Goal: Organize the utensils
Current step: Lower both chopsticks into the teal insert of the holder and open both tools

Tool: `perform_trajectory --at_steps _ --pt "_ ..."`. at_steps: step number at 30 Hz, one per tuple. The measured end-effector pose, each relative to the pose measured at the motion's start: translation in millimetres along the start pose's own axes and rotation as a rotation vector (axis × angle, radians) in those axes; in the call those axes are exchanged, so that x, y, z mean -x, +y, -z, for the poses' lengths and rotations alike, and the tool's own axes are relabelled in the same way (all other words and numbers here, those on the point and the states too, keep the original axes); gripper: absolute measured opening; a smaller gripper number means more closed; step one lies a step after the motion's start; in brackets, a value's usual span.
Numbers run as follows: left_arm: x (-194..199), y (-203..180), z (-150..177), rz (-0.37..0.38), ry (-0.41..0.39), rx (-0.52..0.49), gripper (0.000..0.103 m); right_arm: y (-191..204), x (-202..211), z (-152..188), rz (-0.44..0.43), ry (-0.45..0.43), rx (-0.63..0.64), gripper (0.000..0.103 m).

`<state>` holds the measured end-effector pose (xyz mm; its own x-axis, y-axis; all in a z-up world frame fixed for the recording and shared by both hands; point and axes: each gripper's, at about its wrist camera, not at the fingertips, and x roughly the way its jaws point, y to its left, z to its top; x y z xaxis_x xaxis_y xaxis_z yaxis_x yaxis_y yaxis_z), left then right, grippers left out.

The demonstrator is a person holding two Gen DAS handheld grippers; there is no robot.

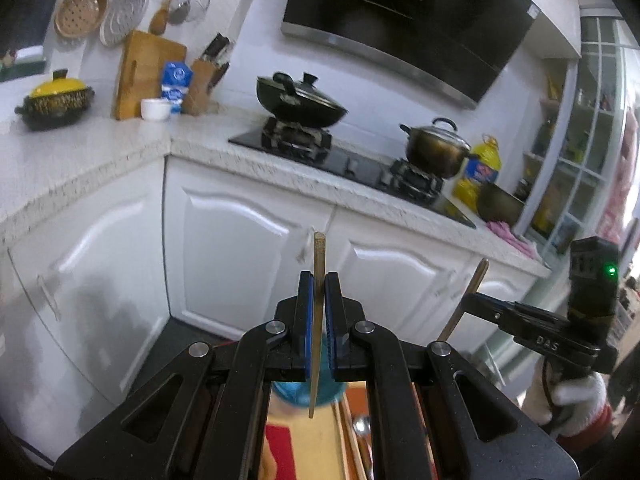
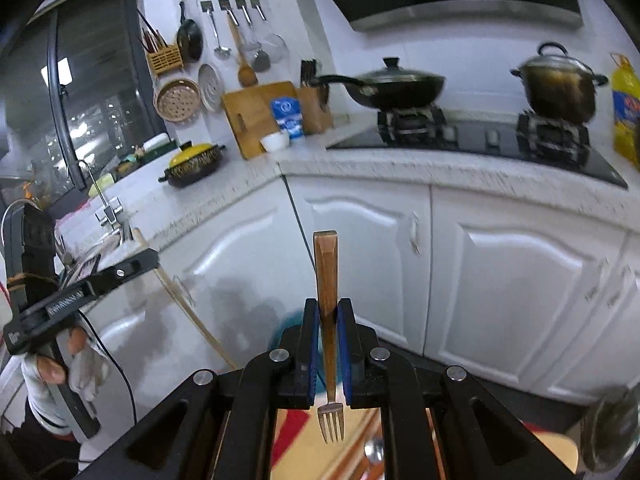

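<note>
The left gripper (image 1: 319, 280) is clamped on 1 slim wooden chopstick (image 1: 317, 300), which stands upright between its blue pads, and the right gripper (image 2: 327, 308) pinches a wooden-handled fork (image 2: 329, 320) by its handle, tines hanging down toward the camera. Just beneath both tools lies a wooden tray (image 1: 320, 448) where a spoon (image 1: 361, 426) rests beside long wooden sticks, so the sorting looks only partly done: 2 utensils are in the air with no place yet, and where they should go cannot be told. Straight ahead of the grippers stand white cabinet doors (image 2: 520, 280) under a speckled pale countertop (image 1: 100, 152). Farther off sit a lidded wok (image 1: 300, 100) and a steel pot (image 1: 438, 148) on the gas hob, and beyond them hang ladles and strainers on the wall.
</note>
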<state>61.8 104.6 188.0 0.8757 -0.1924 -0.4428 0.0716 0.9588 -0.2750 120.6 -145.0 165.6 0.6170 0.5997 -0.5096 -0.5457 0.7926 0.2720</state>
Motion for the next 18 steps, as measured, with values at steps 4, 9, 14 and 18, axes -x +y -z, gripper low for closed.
perform_trajectory --at_steps 4,9,14,18 --pt "-25.1 2.4 -7.6 -0.034 -0.001 -0.013 0.004 5.5 -25.1 -15.2 -0.012 -0.007 0.006 0.009" --pt "-58.9 7.0 -0.3 -0.085 0.035 -0.032 0.004 6.0 -69.3 -17.6 -0.008 0.005 0.002 0.009" --pt "-88.1 15.8 16.8 -0.105 0.096 -0.018 0.004 -1.5 -107.2 -3.6 0.001 0.074 0.001 0.009" --pt "-107.8 23.0 33.2 -0.114 0.155 -0.004 0.004 -14.9 -131.4 8.2 -0.011 0.139 -0.034 0.009"
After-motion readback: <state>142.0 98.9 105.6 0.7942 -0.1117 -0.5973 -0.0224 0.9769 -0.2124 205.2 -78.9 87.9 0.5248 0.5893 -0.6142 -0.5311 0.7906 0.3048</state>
